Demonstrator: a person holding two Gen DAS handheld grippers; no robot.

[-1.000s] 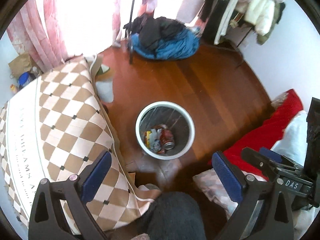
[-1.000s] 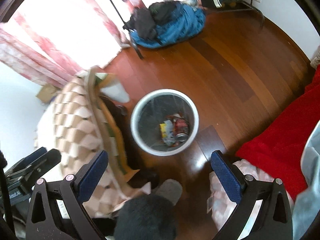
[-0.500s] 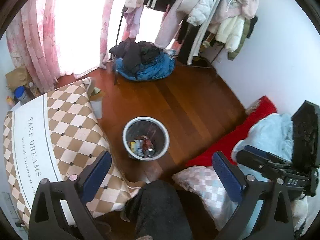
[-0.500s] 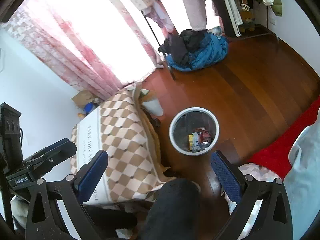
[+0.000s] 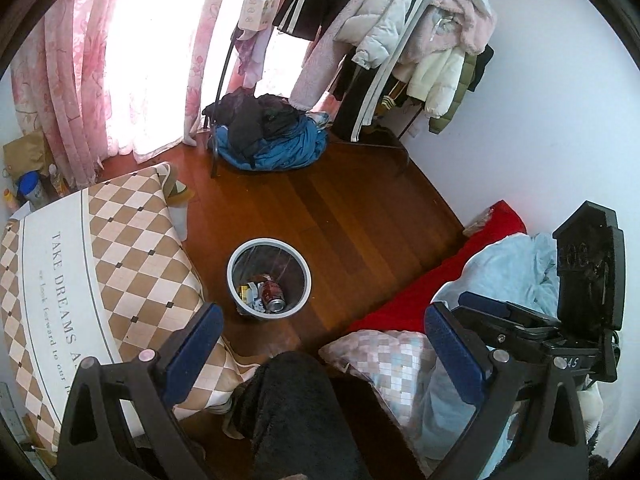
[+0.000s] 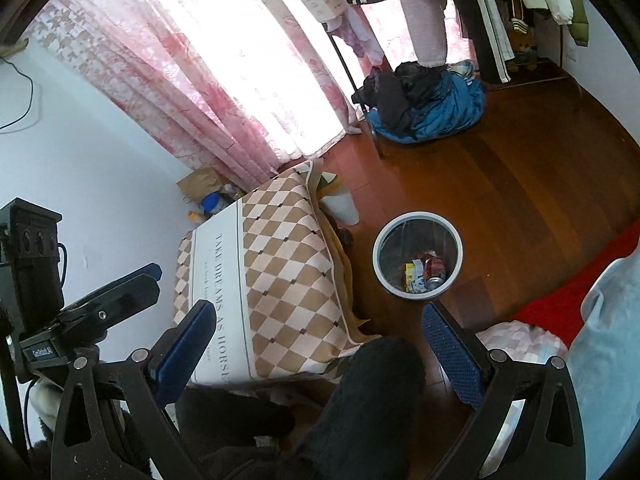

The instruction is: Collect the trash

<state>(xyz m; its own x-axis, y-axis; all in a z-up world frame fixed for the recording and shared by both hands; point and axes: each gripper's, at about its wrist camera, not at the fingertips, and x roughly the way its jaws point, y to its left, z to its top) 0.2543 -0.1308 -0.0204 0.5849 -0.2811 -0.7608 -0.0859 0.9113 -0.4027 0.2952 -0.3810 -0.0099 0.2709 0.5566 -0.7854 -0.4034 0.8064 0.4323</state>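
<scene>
A round white-rimmed trash bin (image 5: pixel 236 258) stands on the wooden floor; it also shows in the right wrist view (image 6: pixel 460 252). Inside lie a red can (image 5: pixel 274 294) and crumpled wrappers (image 5: pixel 248 294), also seen in the right wrist view as the can (image 6: pixel 434 268) and wrappers (image 6: pixel 414 276). My left gripper (image 5: pixel 320 344) is open and empty, high above the bin. My right gripper (image 6: pixel 320 344) is open and empty, also high above it. Each gripper shows at the edge of the other's view.
A low table under a brown checked cloth (image 5: pixel 100 256) stands left of the bin. A red blanket (image 5: pixel 420 292) and pillow (image 5: pixel 384 356) lie to the right. A clothes pile (image 5: pixel 268 136), a coat rack (image 5: pixel 384 40) and pink curtains (image 6: pixel 200 60) are at the back.
Both grippers have risen well away from the bin, which now looks smaller and farther. More of the room, the rack and the curtains, has come into view. Both stay open.
</scene>
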